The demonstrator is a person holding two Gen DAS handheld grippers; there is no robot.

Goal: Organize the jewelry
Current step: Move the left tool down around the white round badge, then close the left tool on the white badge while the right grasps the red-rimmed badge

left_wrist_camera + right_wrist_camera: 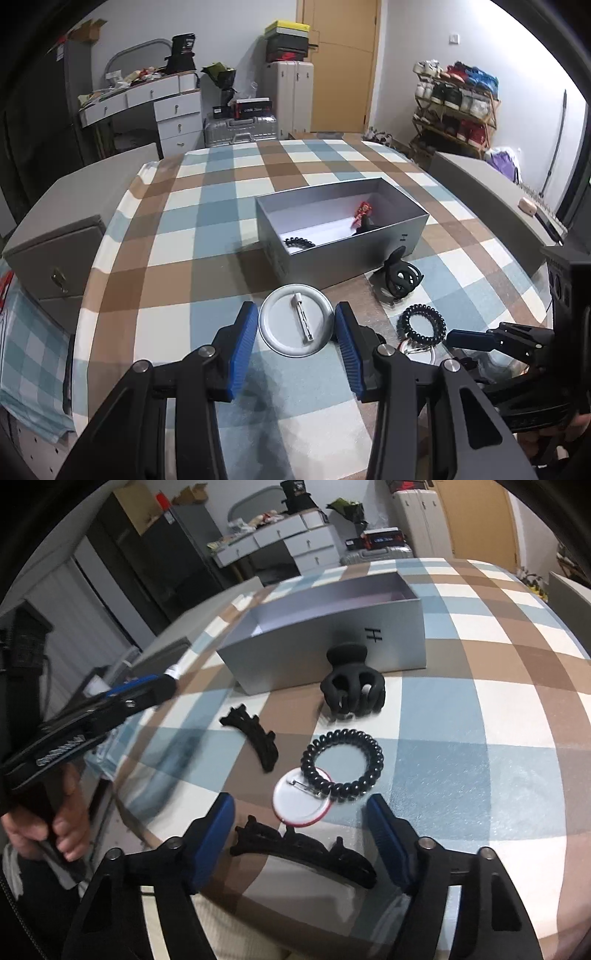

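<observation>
My left gripper (296, 310) is shut on a round silver pin badge (295, 326), its back and pin facing up, held above the checked tablecloth in front of the open silver box (351, 253). Inside the box lie a black spiral hair tie (299, 243), a red ornament (364, 209) and a black clip (364, 226). My right gripper (299, 799) is open, its blue pads on either side of a long black hair clip (303, 853) on the cloth. Just beyond are a red-rimmed white badge (299, 805) and a black spiral tie (343, 766).
A black claw clip (352, 690) stands against the silver box (321, 653). A curved black clip (255, 734) lies left of the spiral tie. The left gripper (162, 686) and a hand show at the left. Grey cabinets flank the table; drawers, suitcases and a shoe rack stand behind.
</observation>
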